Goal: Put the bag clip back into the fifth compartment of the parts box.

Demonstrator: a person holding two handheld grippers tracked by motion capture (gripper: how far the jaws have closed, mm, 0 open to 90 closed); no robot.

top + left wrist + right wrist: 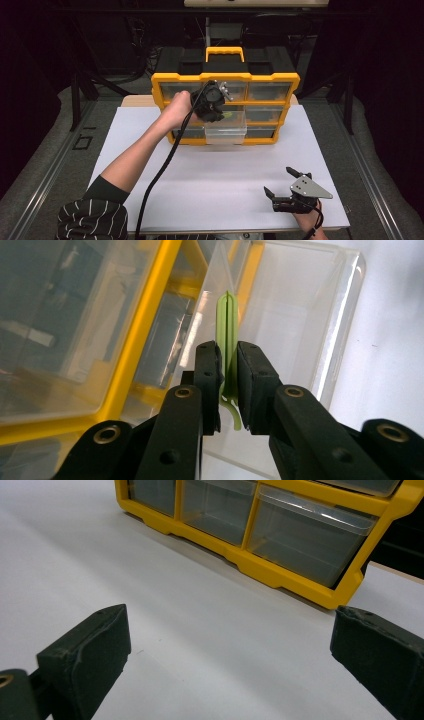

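While the left gripper (227, 372) hangs right over the pulled-out clear drawer (320, 315) of the yellow organizer (226, 77), its jaws are clamped on a thin green plastic clip (227, 325), long axis pointing straight down into the drawer. So I'd guess the drop is just letting go. Right gripper (291, 186) sits well off on the counter (210, 180), jaws wide apart, holding nothing.

white table (200, 190), yellow drawer cabinet (226, 79) — upright

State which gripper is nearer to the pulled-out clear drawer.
Left. The left gripper hangs over the clear drawer, clamping a green clip. The right gripper sits open near the table's front edge.
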